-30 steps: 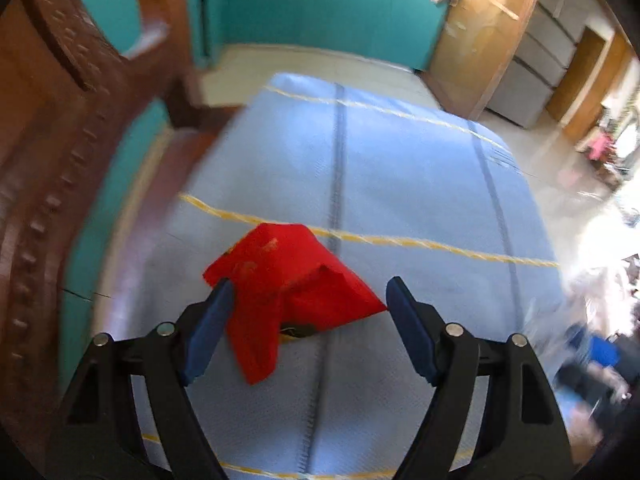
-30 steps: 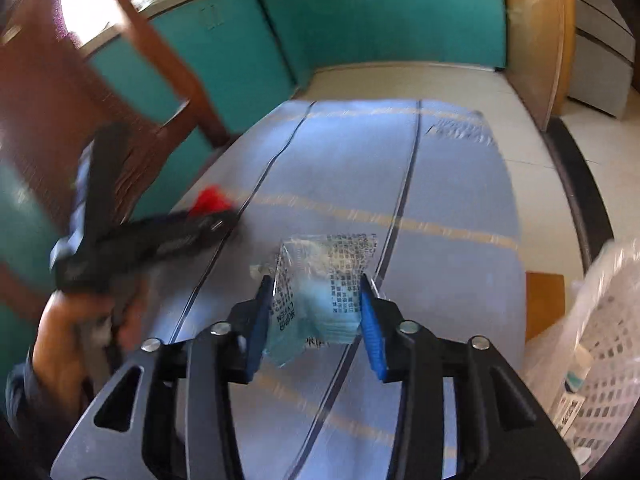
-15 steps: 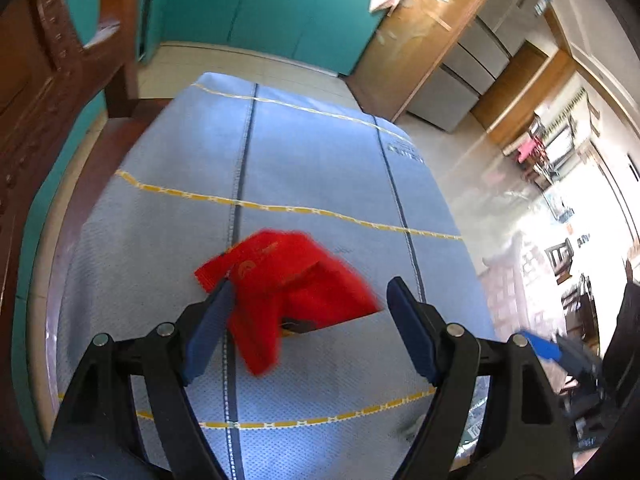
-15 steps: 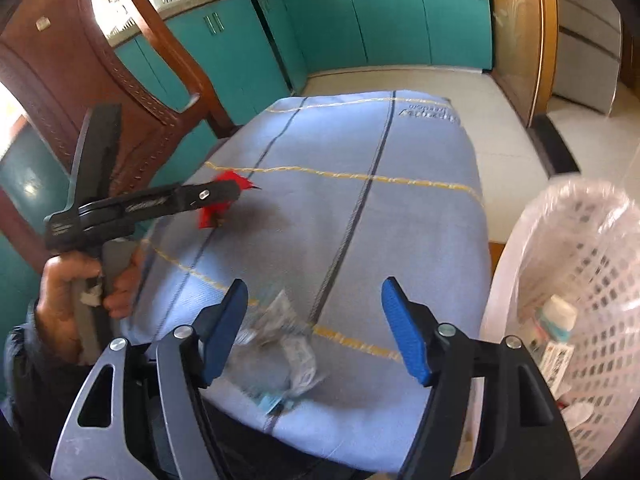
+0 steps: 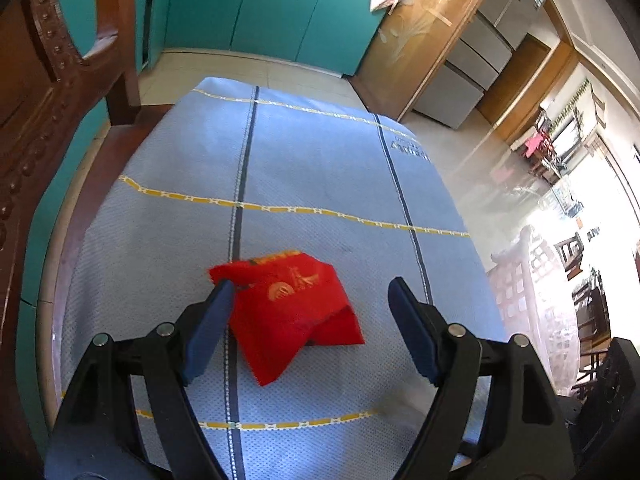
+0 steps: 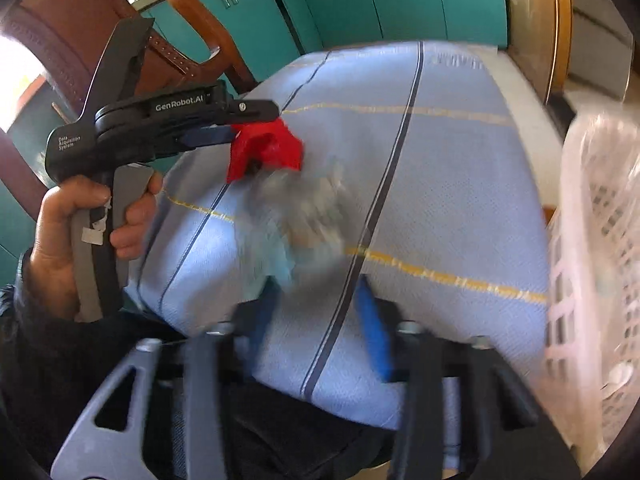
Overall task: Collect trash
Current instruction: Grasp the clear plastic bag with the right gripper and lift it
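A red wrapper [image 5: 288,312] lies between the wide-set fingers of my left gripper [image 5: 311,284]. It rests against the left finger, and a gap shows at the right one. In the right wrist view the red wrapper [image 6: 264,148] sits at the tip of the left gripper [image 6: 256,120], which a hand [image 6: 64,224] holds. A crumpled clear and pale-blue wrapper [image 6: 300,216], blurred, lies just ahead of my right gripper [image 6: 316,292]. Its jaws are closing, and blue cloth shows between them. The wrapper's lower end reaches the left finger [image 6: 264,312].
A blue cloth with yellow and dark stripes covers the table [image 5: 320,160] [image 6: 440,160]. A pale lattice basket [image 6: 592,240] [image 5: 532,280] stands off the table's right edge. A carved wooden chair [image 5: 40,80] stands at the left, with teal cabinets [image 5: 260,8] behind.
The right gripper let go of the clear wrapper and opened wide; now its jaws are narrower again behind it. The left gripper tilted, with the red wrapper still between its fingers.
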Tool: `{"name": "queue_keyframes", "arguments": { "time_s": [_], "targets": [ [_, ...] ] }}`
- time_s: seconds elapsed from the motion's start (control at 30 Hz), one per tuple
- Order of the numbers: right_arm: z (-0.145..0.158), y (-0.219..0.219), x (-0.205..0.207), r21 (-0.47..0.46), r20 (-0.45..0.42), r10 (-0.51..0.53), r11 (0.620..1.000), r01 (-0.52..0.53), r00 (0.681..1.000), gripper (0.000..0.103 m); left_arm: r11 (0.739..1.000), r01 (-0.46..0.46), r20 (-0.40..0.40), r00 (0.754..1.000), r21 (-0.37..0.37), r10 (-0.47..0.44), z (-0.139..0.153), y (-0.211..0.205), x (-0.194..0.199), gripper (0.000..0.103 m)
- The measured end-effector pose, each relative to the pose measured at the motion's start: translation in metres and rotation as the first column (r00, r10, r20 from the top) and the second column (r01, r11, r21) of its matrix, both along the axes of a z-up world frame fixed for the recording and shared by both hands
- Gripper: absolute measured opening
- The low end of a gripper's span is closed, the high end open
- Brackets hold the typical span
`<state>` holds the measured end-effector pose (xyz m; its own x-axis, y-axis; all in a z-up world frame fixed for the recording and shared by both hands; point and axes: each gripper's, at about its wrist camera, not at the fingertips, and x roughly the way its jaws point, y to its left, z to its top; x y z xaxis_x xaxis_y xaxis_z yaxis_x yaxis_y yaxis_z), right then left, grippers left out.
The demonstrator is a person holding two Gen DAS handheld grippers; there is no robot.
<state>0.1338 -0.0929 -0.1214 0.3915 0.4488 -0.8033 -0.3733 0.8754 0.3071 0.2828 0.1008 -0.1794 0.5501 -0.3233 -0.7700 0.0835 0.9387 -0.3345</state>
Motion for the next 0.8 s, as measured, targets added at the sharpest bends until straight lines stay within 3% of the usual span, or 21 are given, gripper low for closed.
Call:
{"name": "queue_keyframes", "arguments": {
  "time_s": [0.07,0.2,0.33,0.37,0.43,0.47,0.63,0.8],
  "targets": [
    [0.008,0.000,0.001,-0.038,0.053,-0.010,0.999,0.012,0.999,0.025,0.999,-0.029,0.004,1.000,-0.018,0.029,0.001,0.006,0.000,0.079],
    [0.023,0.003,0.004,-0.179,0.172,-0.027,0.982,0.059,0.985,0.025,0.997,-0.065,0.011,0.998,-0.046,0.066,0.003,0.015,0.000,0.079],
    [0.032,0.001,0.005,-0.133,0.197,-0.027,0.990,0.054,0.980,0.025,0.994,-0.090,0.014,0.996,-0.057,0.091,0.004,0.021,0.000,0.080],
    [0.034,0.001,0.003,-0.142,0.216,-0.020,0.988,0.052,0.976,0.028,0.994,-0.093,0.014,0.996,-0.060,0.094,0.004,0.023,-0.001,0.080],
    [0.038,0.008,-0.004,-0.132,0.243,0.023,0.991,0.010,0.970,0.050,0.993,-0.100,0.010,0.995,-0.061,0.100,0.004,0.025,0.000,0.081],
    [0.039,0.012,-0.005,-0.131,0.251,0.038,0.991,-0.005,0.967,0.067,0.993,-0.102,0.007,0.995,-0.061,0.102,0.004,0.026,0.000,0.081],
    [0.029,0.048,-0.009,-0.265,0.303,0.163,0.961,-0.081,0.939,0.069,0.992,-0.110,0.003,0.994,-0.068,0.110,0.003,0.026,0.001,0.081],
    [0.009,0.071,0.010,-0.350,0.323,0.193,0.934,-0.072,0.926,0.069,0.990,-0.127,-0.013,0.992,-0.068,0.127,-0.002,0.029,0.002,0.081]
  ]
}}
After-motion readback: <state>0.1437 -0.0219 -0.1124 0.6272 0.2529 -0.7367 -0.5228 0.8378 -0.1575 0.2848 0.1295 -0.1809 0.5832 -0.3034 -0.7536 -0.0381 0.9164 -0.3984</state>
